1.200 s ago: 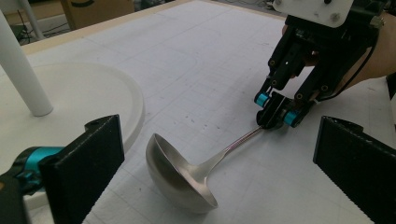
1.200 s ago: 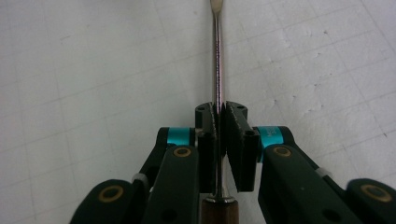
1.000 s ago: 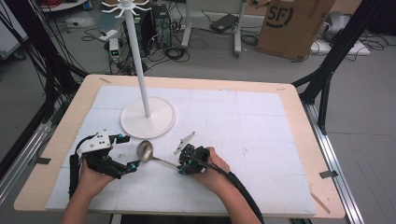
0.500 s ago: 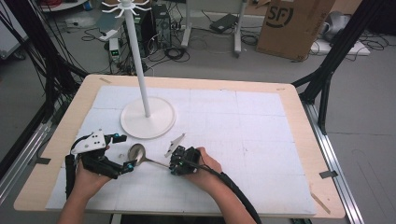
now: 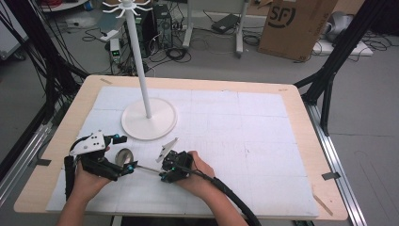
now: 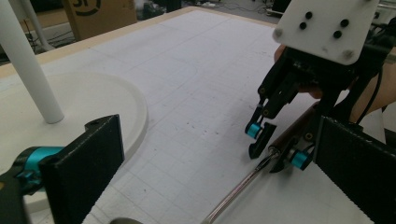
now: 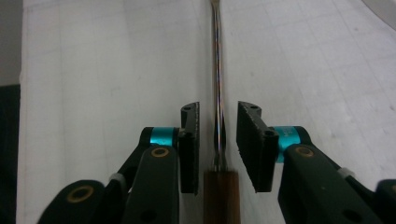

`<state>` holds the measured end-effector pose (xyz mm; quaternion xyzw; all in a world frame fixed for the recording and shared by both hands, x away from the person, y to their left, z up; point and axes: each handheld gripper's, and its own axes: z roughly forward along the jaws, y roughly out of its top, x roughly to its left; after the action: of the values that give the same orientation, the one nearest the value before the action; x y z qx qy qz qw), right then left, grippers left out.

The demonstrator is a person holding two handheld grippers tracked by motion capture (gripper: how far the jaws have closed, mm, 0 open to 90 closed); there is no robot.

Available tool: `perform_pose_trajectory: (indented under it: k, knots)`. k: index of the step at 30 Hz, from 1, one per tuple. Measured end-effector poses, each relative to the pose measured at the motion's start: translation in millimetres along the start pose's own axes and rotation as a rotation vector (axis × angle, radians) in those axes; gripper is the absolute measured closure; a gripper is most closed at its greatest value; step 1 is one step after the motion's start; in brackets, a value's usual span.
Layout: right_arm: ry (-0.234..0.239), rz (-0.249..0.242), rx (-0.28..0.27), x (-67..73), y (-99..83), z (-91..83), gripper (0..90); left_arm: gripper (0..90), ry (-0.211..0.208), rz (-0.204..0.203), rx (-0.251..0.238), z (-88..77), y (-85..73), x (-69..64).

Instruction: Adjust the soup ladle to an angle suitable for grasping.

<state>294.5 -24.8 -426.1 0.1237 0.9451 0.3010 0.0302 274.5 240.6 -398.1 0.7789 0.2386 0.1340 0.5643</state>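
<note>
**A:** Ladle [image 5: 126,157] is lying flat on the near left part of the white mat [image 5: 244,127], bowl pointing left, wooden handle pointing right. Why are both hands crowding it like that?

**B:** Looks to me like a 2-handed setup. The right gripper [image 7: 218,133] is straddling the metal shaft right where it meets the wooden handle, 1 jaw on each side. There's a thin gap on both sides though, so it's only slightly open and not clamping anything yet. My guess is it's lining up to pinch the shaft.

**A:** And the left one?

**B:** The left gripper [image 5: 123,168] is sitting wide open just beside the bowl, holding nothing. In the left gripper view the jaws are spread far apart with the shaft running between them toward the other gripper. Probably waiting to steady or take the bowl end.

**A:** What's the stand for?

**B:** The white hook stand [image 5: 147,94] is standing on its round base just beyond the ladle, so I'm guessing that's where it's going.

**A:** Room?

**B:** Wooden table [image 5: 301,117] under the gridded mat, grey floor, cables everywhere, a cardboard box [image 5: 296,23] at the far right.
</note>
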Motion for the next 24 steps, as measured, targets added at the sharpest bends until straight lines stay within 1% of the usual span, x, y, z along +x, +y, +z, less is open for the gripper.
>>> perform_pose_trajectory:
  k: [2,4,6,9,11,13,16,20,21,22,23,24]
  knots:
    - [-0.009,0.01,0.005,1.0,-9.0,-7.5,66.5,2.4,0.0,0.002,0.001,-0.7,-0.1,0.3]
    - [-0.021,0.027,-0.003,0.3,-20.8,-15.1,64.9,2.4,0.005,-0.003,0.001,-1.1,-0.6,1.0]
    - [-0.02,0.059,0.002,-0.7,-34.0,-22.9,62.8,2.4,0.005,-0.001,0.003,-1.1,-0.8,1.3]
    - [-0.04,0.073,0.018,-1.1,-49.3,-31.3,62.9,2.4,0.005,-0.001,0.005,-0.3,-0.5,0.3]
    - [-0.048,0.083,0.011,-3.0,-57.7,-36.7,62.8,2.4,0.002,0.003,0.008,0.4,-0.1,-0.2]
    - [-0.064,0.095,0.016,-5.1,-63.4,-41.4,63.0,2.4,0.002,0.001,0.008,1.2,0.0,-1.0]
    - [-0.078,0.124,0.008,-10.4,-72.6,-47.8,63.1,2.4,-0.001,0.004,0.011,1.6,-0.2,-0.8]
    - [-0.099,0.155,-0.004,-19.9,-83.5,-55.9,63.1,2.4,0.004,0.002,0.014,1.2,-0.6,0.1]
    - [-0.104,0.166,-0.008,-22.7,-85.9,-57.6,63.1,2.4,0.004,0.002,0.014,1.2,-0.6,0.1]
    - [-0.111,0.188,-0.014,-25.8,-88.1,-59.1,62.7,2.4,0.005,0.001,0.013,1.2,-0.9,0.3]
    - [-0.113,0.191,-0.017,-28.3,-89.5,-60.1,62.5,2.4,0.005,0.001,0.014,1.1,-0.9,0.3]
    - [-0.118,0.209,-0.026,-30.5,-90.8,-60.9,62.4,2.4,0.005,0.001,0.014,1.1,-0.9,0.3]
